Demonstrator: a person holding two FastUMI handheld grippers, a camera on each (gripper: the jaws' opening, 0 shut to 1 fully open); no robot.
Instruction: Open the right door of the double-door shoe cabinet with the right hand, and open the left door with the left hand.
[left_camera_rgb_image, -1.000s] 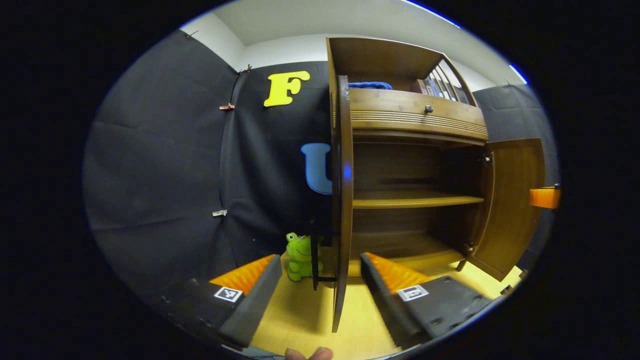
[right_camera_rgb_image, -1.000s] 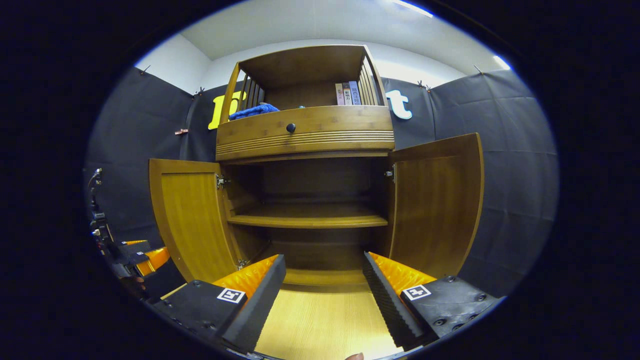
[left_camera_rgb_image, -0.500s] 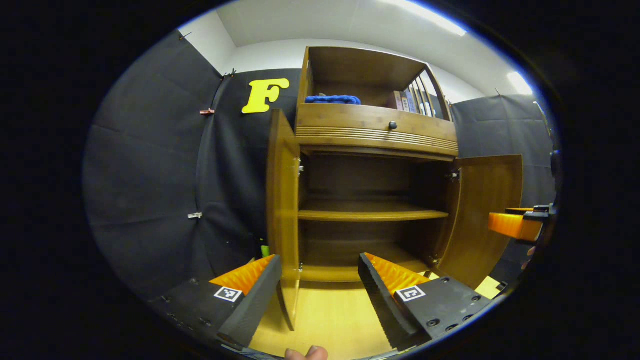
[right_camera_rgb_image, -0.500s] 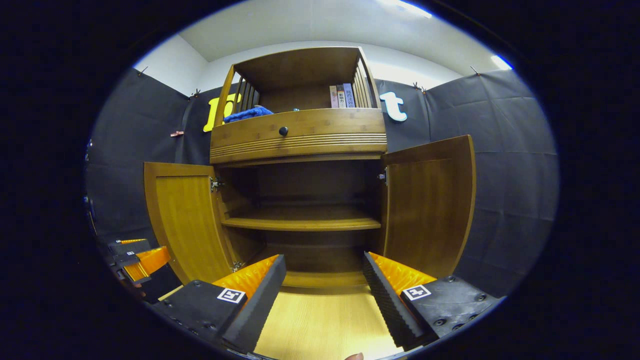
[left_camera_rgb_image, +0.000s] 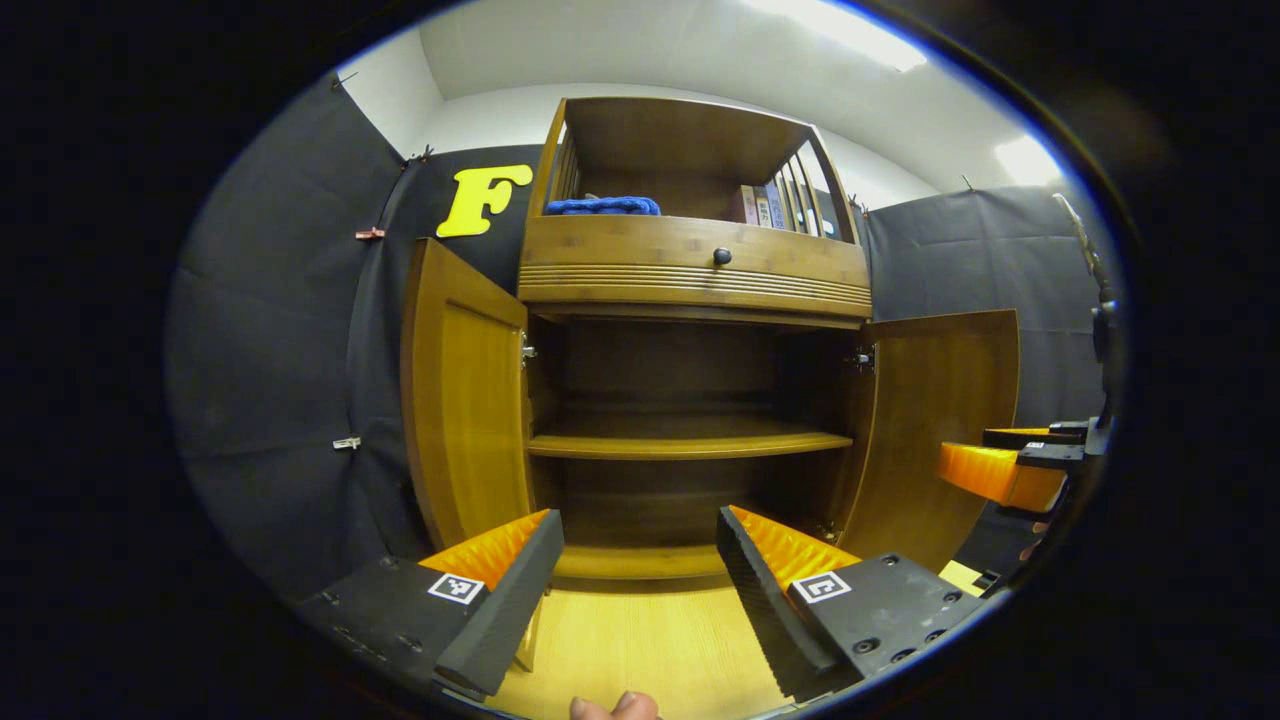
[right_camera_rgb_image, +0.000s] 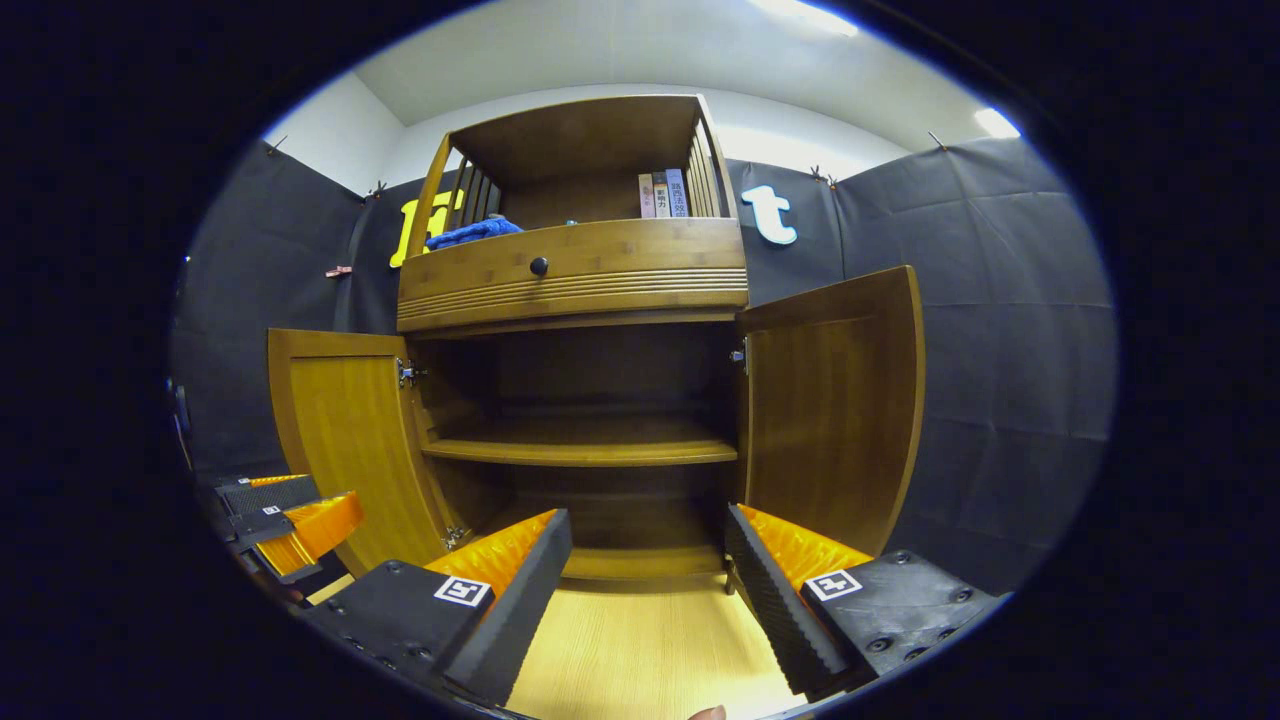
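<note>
Cabinet fills frame centre in both views, both doors swung out. Left door stands at centre-left in the left gripper view, nearly edge-on to the carcass; right door at centre-right in the right gripper view, also wide. Inside: one shelf, bare. Top section holds a blue cloth and books, above a drawer knob.

Left gripper at bottom centre, jaws spread wide, nothing between them, clear of the door. Right gripper likewise at bottom centre, jaws apart and empty. The right gripper is also seen at right edge of the left gripper view, beside the right door.

Judgement: task looks done or all but done. Doors are stiff wood panels on hinges, light to swing, not fragile; smooth faces would slip under pads, so any further pull is best taken at the free vertical edge, far from hinges. No door handles visible from here.
</note>
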